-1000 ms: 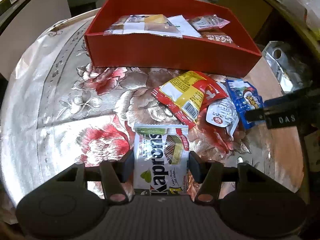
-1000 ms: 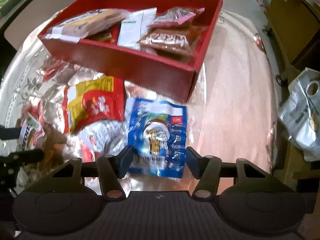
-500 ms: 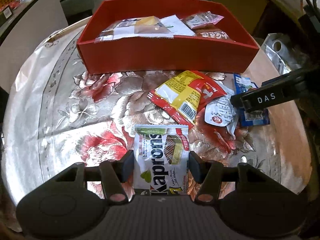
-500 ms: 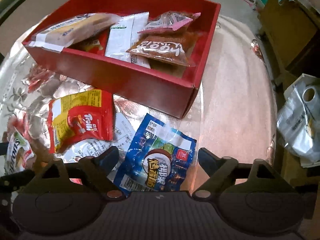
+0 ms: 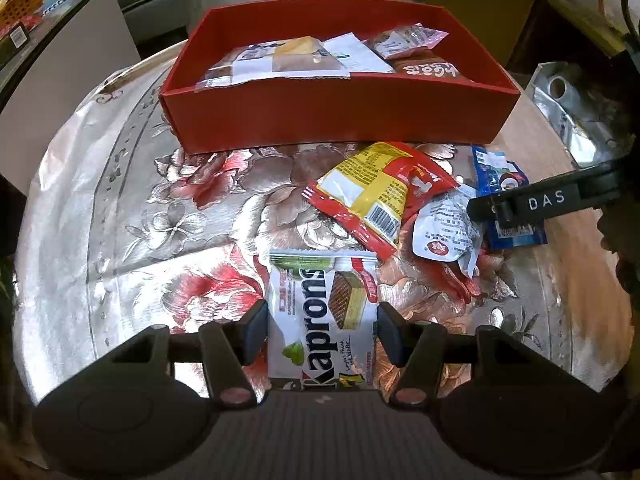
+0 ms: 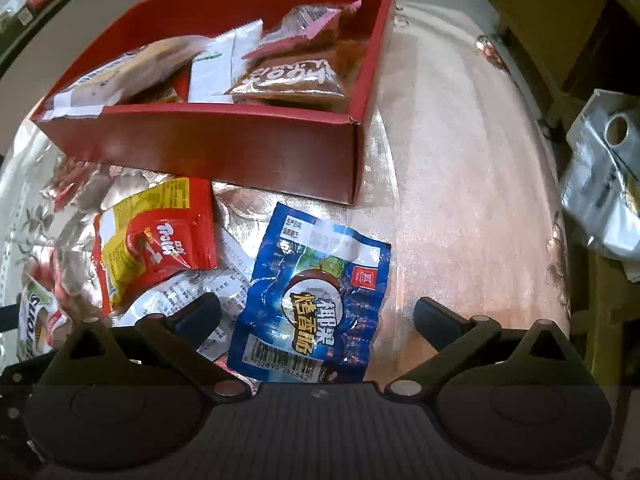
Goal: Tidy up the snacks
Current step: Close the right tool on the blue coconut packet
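A red box [image 5: 340,120] at the back of the table holds several snack packs; it also shows in the right wrist view [image 6: 208,148]. My left gripper [image 5: 322,320] is open, its fingers either side of a white Kaprons wafer pack [image 5: 320,312] lying flat. My right gripper [image 6: 318,316] is wide open over a blue snack pack [image 6: 316,300], and its finger shows in the left wrist view [image 5: 532,200]. A red-and-yellow Trolli pack [image 6: 156,240] and a white pack [image 5: 444,228] lie between them.
The round table has a shiny floral cloth [image 5: 140,220]. A silver bag [image 6: 600,196] sits off the table's right edge. Brown furniture [image 6: 548,12] stands behind on the right.
My right gripper has opened wide and shifted back over the blue pack, which now lies flat. The left gripper stays around the Kaprons pack with little motion.
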The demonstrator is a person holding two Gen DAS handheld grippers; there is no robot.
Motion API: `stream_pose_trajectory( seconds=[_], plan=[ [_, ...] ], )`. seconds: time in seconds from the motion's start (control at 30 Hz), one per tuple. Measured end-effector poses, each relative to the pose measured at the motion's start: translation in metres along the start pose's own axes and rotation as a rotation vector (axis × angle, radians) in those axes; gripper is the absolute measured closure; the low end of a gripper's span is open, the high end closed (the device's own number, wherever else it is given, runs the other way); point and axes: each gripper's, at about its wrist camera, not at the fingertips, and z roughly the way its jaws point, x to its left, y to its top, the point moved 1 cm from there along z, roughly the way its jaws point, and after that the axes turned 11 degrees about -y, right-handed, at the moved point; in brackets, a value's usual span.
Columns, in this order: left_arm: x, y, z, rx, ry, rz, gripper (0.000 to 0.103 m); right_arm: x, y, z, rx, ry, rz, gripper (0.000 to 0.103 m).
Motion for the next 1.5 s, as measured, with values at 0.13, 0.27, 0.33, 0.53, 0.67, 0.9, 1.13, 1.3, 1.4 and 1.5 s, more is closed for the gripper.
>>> stream_pose_trajectory(
  seconds=[0.13,0.27,0.33,0.53,0.67,0.9,1.13,1.3,1.4,1.5],
  plan=[
    [0.0,0.001,-0.001,-0.006,-0.001,0.006,0.052,-0.002,-0.009,-0.006,-0.014,-0.02,-0.06,0.017],
    [-0.002,0.001,-0.003,-0.008,-0.011,0.014,0.052,-0.006,-0.015,-0.017,-0.026,-0.052,-0.107,0.027],
    [-0.003,0.001,-0.002,0.0,-0.009,0.023,0.052,-0.006,-0.021,-0.02,-0.023,-0.055,-0.127,0.027],
    [0.001,-0.003,0.005,0.029,0.003,0.013,0.04,-0.012,-0.031,-0.025,-0.006,-0.048,-0.12,0.027],
    [-0.003,-0.005,0.019,0.061,0.028,0.029,0.035,-0.006,-0.03,-0.023,-0.006,-0.047,-0.132,0.017],
    [0.008,-0.009,0.028,0.052,0.055,-0.016,0.017,0.005,-0.031,-0.013,-0.027,-0.043,-0.158,0.0],
    [0.012,-0.021,0.028,0.0,0.08,-0.06,0.003,-0.003,-0.033,-0.014,-0.068,-0.015,-0.105,0.0],
    [0.011,-0.031,0.024,-0.032,0.082,-0.06,0.003,-0.001,-0.031,-0.016,-0.056,-0.066,-0.128,0.013],
    [0.01,-0.032,0.021,-0.019,0.082,-0.064,0.009,-0.007,-0.03,-0.024,-0.054,-0.074,-0.089,0.027],
    [0.003,-0.024,0.017,-0.018,0.056,-0.038,0.039,-0.006,-0.034,-0.026,-0.043,-0.065,-0.103,0.027]
  ],
)
